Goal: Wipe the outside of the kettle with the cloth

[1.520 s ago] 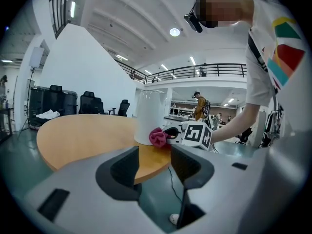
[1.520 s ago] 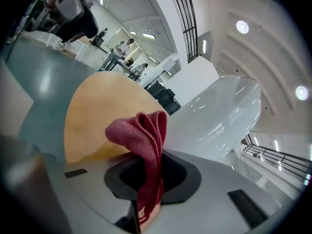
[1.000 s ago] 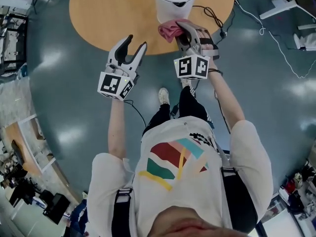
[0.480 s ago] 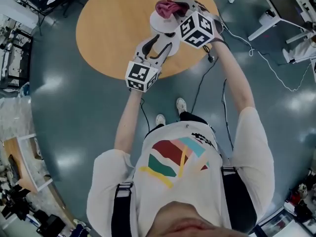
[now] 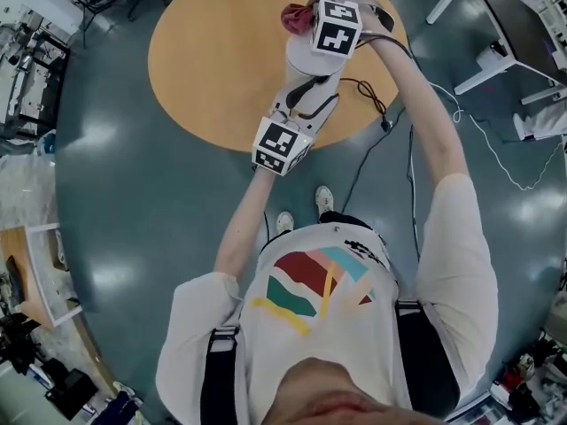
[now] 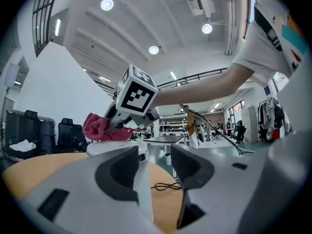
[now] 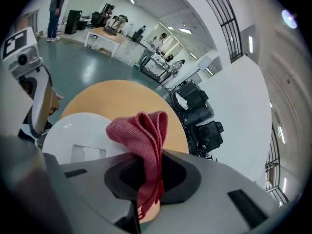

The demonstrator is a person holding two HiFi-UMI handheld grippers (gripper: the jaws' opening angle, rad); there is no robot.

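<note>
Cloth on the kettle's top, pinched in the right gripper.
Head view: the white kettle (image 5: 307,57) stands near the near edge of the round wooden table (image 5: 213,51). Much of its top is hidden under the right gripper (image 5: 314,20) and its marker cube, and only a bunch of the pink cloth (image 5: 294,13) shows beyond. The left gripper (image 5: 307,96) lies at the kettle's near side. Left gripper view: the left gripper's (image 6: 155,167) jaws stand well apart and clamp nothing. The left jaw covers most of the kettle (image 6: 109,147), and I cannot tell whether it touches. Right gripper view: the right gripper's (image 7: 151,172) jaws are closed on the cloth (image 7: 144,130). The cloth is a ribbed dark-pink fold that rises above them and hangs frayed below, over the smooth white lid (image 7: 83,135).
</note>
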